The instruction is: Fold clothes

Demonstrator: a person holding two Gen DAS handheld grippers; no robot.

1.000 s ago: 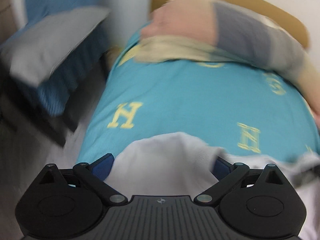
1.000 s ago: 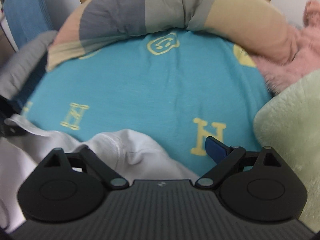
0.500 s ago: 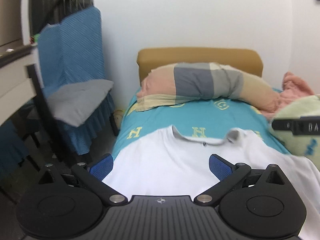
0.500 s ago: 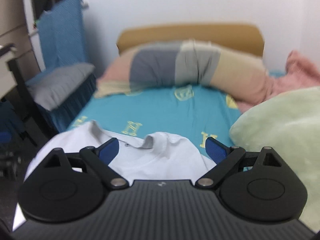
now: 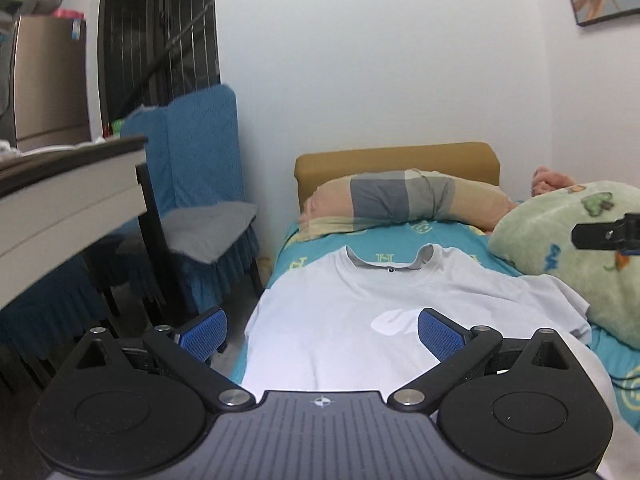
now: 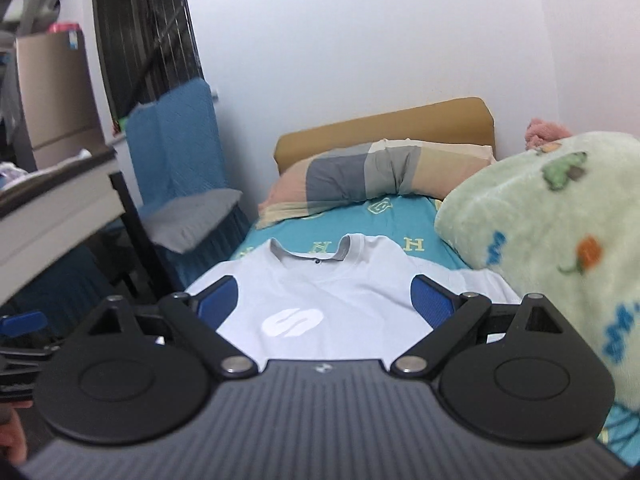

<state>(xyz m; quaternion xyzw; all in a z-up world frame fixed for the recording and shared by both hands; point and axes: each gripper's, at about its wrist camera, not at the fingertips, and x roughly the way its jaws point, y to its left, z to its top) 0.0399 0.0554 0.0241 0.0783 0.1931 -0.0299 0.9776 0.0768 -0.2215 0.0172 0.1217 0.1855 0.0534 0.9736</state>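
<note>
At the bottom of each frame, the left gripper [image 5: 322, 330] and right gripper [image 6: 324, 300] were both spread wide and empty, raised above the bed. Half a second before, they had sat lower and closer to the cloth; a second before, the shirt had been bunched between their fingers. Now the white shirt [image 5: 360, 320] lay flat in the middle of each frame on the teal bed [image 6: 424, 216], logo up, collar toward the pillow [image 6: 360, 176]. A green blanket [image 6: 540, 220] crowded the right edge, touching one sleeve. The spreading looked finished; folding could likely begin.
</note>
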